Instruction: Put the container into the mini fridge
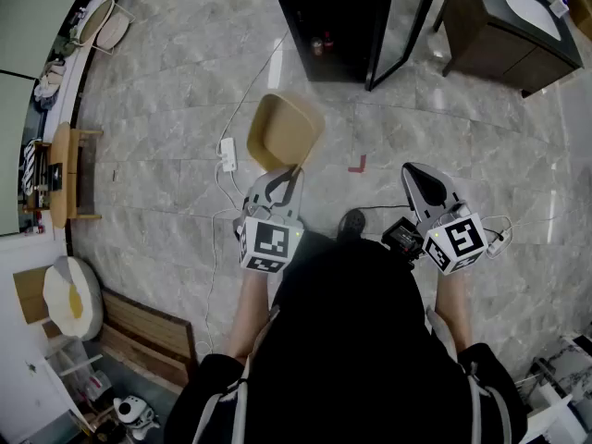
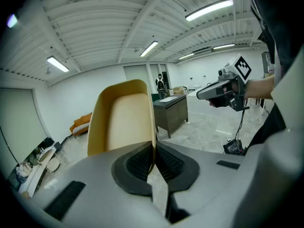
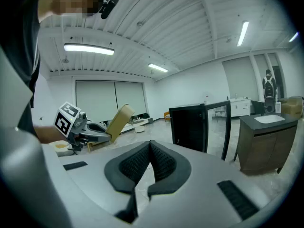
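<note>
Left gripper [image 1: 285, 178] pinches only one thin wall of the tan container [image 1: 282, 129], held above the floor [image 1: 166, 109], well short of the open mini fridge [image 1: 333, 17]. That shallow-looking grip could let it swing or slip. Right gripper [image 1: 421, 178] is closed, empty.

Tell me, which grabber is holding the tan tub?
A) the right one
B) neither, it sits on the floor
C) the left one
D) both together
C: the left gripper has its jaws pinched on the rim of the tan container, holding it up off the floor, while the right gripper has nothing between its jaws.
</note>
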Action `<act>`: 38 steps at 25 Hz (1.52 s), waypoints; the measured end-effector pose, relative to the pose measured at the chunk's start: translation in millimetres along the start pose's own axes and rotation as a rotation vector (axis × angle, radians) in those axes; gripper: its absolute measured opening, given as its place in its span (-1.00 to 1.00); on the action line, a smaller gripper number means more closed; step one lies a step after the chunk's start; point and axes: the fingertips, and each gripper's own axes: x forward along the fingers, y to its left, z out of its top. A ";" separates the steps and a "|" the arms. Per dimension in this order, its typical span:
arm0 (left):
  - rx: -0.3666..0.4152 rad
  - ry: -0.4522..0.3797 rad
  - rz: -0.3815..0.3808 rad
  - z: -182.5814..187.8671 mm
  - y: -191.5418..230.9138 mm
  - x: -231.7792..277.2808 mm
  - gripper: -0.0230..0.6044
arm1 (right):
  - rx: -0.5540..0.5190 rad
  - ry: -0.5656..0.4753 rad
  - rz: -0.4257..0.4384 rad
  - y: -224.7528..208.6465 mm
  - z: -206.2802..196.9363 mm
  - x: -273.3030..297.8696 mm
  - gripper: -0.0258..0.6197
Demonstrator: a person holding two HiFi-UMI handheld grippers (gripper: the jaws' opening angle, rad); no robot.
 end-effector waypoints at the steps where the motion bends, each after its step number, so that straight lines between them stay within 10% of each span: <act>1: 0.003 0.005 -0.002 -1.4 -3.0 -0.7 -0.80 | -0.004 -0.004 0.003 1.2 -0.2 -2.1 -0.86; 20: -0.003 0.036 -0.052 1.0 -30.6 15.9 -0.80 | 0.000 0.010 -0.007 -1.5 -10.8 -5.0 -0.86; 38: -0.013 0.124 -0.185 -7.2 47.5 90.9 -0.80 | 0.043 0.038 -0.044 -15.1 11.9 100.6 -0.86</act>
